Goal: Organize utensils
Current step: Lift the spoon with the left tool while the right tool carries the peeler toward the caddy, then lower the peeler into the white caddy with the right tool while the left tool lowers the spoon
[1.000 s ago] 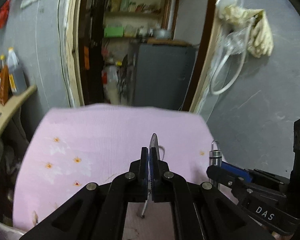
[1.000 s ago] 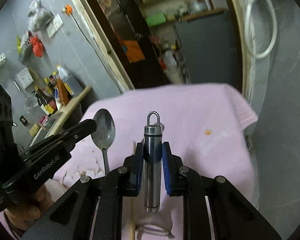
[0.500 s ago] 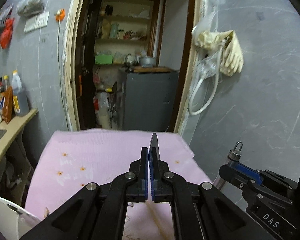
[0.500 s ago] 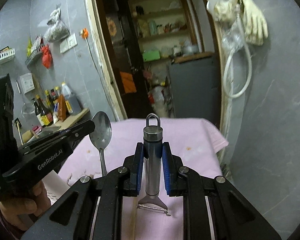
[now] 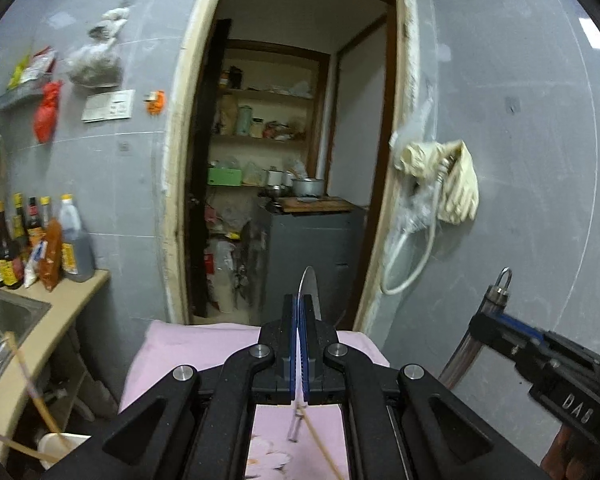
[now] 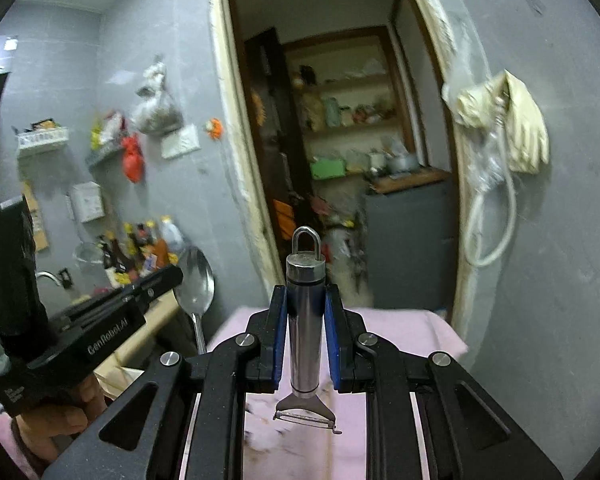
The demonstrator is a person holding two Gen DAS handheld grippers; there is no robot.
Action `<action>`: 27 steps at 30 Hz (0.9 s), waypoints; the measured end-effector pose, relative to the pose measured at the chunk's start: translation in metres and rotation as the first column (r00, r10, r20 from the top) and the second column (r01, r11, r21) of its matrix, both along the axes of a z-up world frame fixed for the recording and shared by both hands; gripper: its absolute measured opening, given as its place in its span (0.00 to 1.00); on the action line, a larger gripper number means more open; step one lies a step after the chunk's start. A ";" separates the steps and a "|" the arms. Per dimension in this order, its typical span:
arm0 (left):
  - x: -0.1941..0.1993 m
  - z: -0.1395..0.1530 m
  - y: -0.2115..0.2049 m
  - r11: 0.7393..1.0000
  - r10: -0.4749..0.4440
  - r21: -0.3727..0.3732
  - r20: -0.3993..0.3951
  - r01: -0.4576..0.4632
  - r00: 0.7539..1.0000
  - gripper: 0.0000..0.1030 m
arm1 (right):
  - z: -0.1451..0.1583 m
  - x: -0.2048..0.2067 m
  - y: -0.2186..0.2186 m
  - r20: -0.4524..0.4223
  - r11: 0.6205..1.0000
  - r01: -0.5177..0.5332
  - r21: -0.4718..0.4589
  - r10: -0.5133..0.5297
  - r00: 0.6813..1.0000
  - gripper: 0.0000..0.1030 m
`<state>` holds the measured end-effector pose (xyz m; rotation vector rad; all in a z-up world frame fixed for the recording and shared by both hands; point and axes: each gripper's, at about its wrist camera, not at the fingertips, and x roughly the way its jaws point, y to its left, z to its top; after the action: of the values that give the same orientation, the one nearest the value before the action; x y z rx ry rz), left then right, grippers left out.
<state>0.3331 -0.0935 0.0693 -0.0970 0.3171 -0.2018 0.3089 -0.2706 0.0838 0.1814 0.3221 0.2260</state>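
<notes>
Both tools lifted up, each holding one thing.
Left gripper point(image 5: 299, 344) jaws pinch the spoon point(image 6: 196, 285); right gripper point(image 6: 305, 340) jaws pinch the peeler point(image 6: 305, 336). Keep both squeezed tight and level above the pink cloth point(image 5: 188, 340).

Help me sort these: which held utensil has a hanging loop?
The peeler in the right tool; the left tool holds a spoon without one.

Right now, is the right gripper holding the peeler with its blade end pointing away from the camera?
No. The peeler sits between the right gripper fingers, hanging loop forward and blade toward the camera.
</notes>
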 end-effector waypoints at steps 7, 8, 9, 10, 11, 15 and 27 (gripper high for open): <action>-0.026 0.023 0.077 0.993 0.119 -0.007 0.016 -0.119 0.993 0.02 | 0.020 -0.003 0.061 0.068 0.993 -0.114 0.006 0.114 0.991 0.15; -0.029 0.025 0.086 0.991 0.136 -0.006 0.018 -0.136 0.991 0.02 | 0.021 -0.002 0.072 0.077 0.991 -0.136 0.002 0.136 0.988 0.15; -0.033 0.027 0.098 0.987 0.159 -0.005 0.019 -0.159 0.987 0.02 | 0.021 -0.001 0.081 0.084 0.989 -0.150 -0.004 0.150 0.985 0.15; -0.035 0.029 0.107 0.984 0.176 -0.006 0.022 -0.176 0.984 0.02 | 0.020 -0.002 0.087 0.087 0.987 -0.159 -0.009 0.159 0.983 0.15; -0.039 0.030 0.118 0.980 0.200 -0.006 0.026 -0.200 0.979 0.02 | 0.019 0.000 0.098 0.090 0.984 -0.175 -0.018 0.176 0.980 0.15; -0.045 0.030 0.154 0.961 0.275 -0.018 0.034 -0.275 0.961 0.02 | 0.015 0.004 0.127 0.090 0.976 -0.218 -0.025 0.219 0.971 0.15; -0.032 0.014 0.192 0.944 0.327 0.017 0.076 -0.329 0.942 0.02 | -0.026 0.013 0.167 -0.007 0.977 -0.214 -0.014 0.214 0.977 0.15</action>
<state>0.3012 0.0981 0.0835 -0.1116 0.2276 0.1309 0.3220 -0.1035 0.0575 0.1325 0.3492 0.4362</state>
